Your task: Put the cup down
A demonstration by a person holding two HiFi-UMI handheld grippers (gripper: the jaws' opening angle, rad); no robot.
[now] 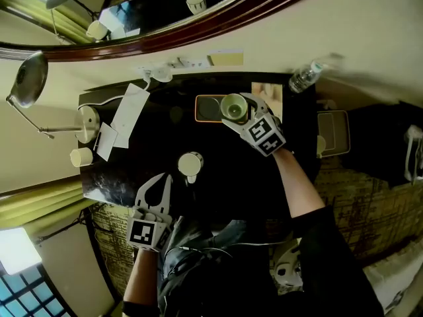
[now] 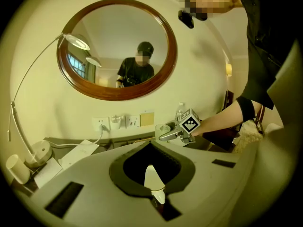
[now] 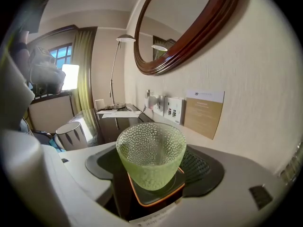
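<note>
**Green cup held low over the tray**

You work at a dark glossy surface (image 1: 165, 134) set against a cream wall, under an oval wood-framed mirror (image 2: 117, 48). A bent-neck desk lamp (image 1: 30, 78) stands at the left end.

Your right gripper (image 1: 241, 114) has its jaws clamped on the green dimpled glass cup (image 3: 151, 155). The cup sits low over an orange-edged dark tray (image 3: 158, 196), and no view settles whether they touch.

Your left gripper (image 1: 157, 187) is near the front edge, jaws together and empty, close to a white slotted cup (image 1: 190, 164).

The head view shows a clear water bottle (image 1: 304, 78) at the right corner, which the right gripper view misses. The left gripper view alone catches a person reflected in the mirror.
</note>
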